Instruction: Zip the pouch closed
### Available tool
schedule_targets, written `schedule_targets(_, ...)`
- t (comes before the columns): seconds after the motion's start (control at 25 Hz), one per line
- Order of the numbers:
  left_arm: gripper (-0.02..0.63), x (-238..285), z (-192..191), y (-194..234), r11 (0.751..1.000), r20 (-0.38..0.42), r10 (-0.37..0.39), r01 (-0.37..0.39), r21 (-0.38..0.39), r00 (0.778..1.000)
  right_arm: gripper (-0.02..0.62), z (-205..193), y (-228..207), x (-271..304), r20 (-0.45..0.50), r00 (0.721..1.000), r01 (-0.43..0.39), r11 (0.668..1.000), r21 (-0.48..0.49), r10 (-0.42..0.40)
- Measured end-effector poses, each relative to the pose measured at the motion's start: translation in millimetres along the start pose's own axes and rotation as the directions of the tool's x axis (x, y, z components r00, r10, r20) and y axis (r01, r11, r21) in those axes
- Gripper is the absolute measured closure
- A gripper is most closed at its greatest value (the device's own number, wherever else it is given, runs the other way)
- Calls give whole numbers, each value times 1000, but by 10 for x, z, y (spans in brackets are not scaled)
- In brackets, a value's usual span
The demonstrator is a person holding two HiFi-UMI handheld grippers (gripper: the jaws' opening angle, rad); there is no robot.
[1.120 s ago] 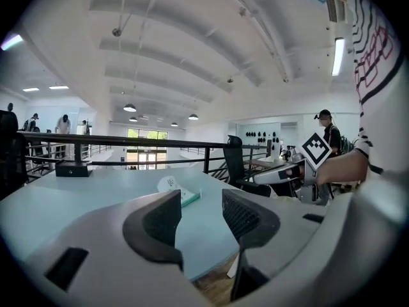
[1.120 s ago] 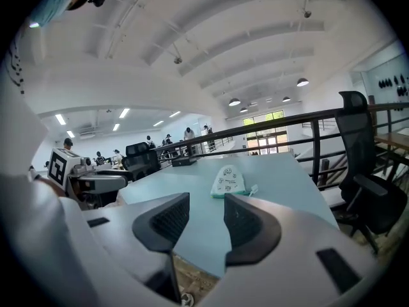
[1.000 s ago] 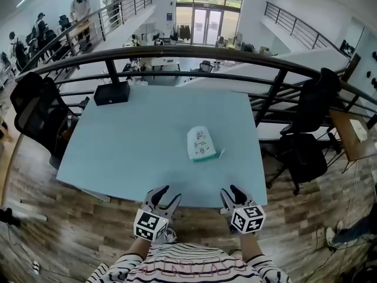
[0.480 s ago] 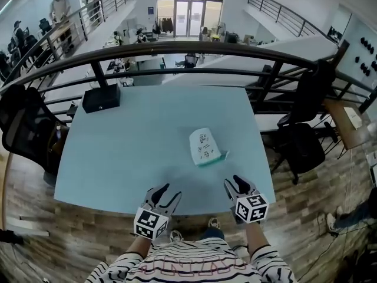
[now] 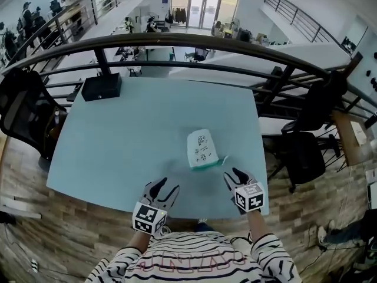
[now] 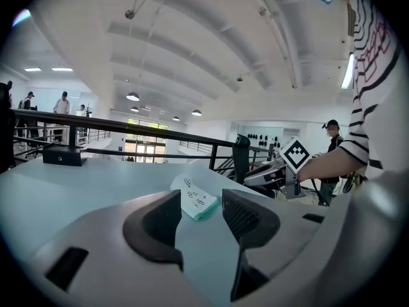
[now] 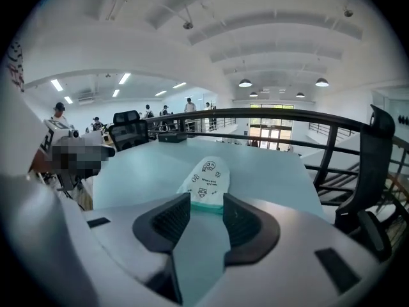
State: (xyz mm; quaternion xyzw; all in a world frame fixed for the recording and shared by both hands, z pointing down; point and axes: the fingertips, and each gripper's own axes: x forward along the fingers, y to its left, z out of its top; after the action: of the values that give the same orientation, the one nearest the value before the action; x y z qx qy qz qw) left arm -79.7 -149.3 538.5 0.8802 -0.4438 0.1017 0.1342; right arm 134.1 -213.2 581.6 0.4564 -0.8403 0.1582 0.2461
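Note:
A small white pouch [image 5: 201, 147] with dark printed figures and a teal zipper edge lies flat on the light blue table [image 5: 129, 134], right of the middle. Both grippers hover over the table's near edge, short of the pouch. My left gripper [image 5: 165, 186] is open and empty, with the pouch [image 6: 195, 198] ahead of its jaws. My right gripper [image 5: 233, 175] is also open and empty; the pouch [image 7: 206, 180] lies just beyond its fingertips, teal end nearest. The left gripper view shows the right gripper [image 6: 289, 168] off to the right.
A black box [image 5: 101, 87] sits at the table's far left corner. A dark railing [image 5: 194, 40] runs behind the table. Black office chairs stand at the left [image 5: 23, 111] and right [image 5: 306, 152]. People stand on a walkway in the distance.
Both grippers have moved forward from the table's near edge to over the tabletop, closer to the pouch. The pouch has not moved on the table.

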Motion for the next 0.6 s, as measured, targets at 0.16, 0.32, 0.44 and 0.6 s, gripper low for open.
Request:
schedule_targets(0.16, 425, 184, -7, -14, 999, -14, 35, -35, -15, 999, 426, -62, -236, 206, -55, 997, -59, 997, -43, 57)
schedule_targets(0.32, 425, 331, -21, -56, 998, -38, 64, -65, -27, 997, 434, -74, -402, 389, -106, 987, -131, 987, -90, 121)
schedule_targets(0.44, 426, 426, -29, -83, 996, -58, 81, -83, -29, 995, 434, -83, -487, 532, -155, 973, -194, 970, -149, 171)
schedule_targets(0.6, 425, 539, -35, -108, 994, -77, 100, -102, -33, 992, 434, -118, -600, 710, -237, 950, -268, 921, -283, 203)
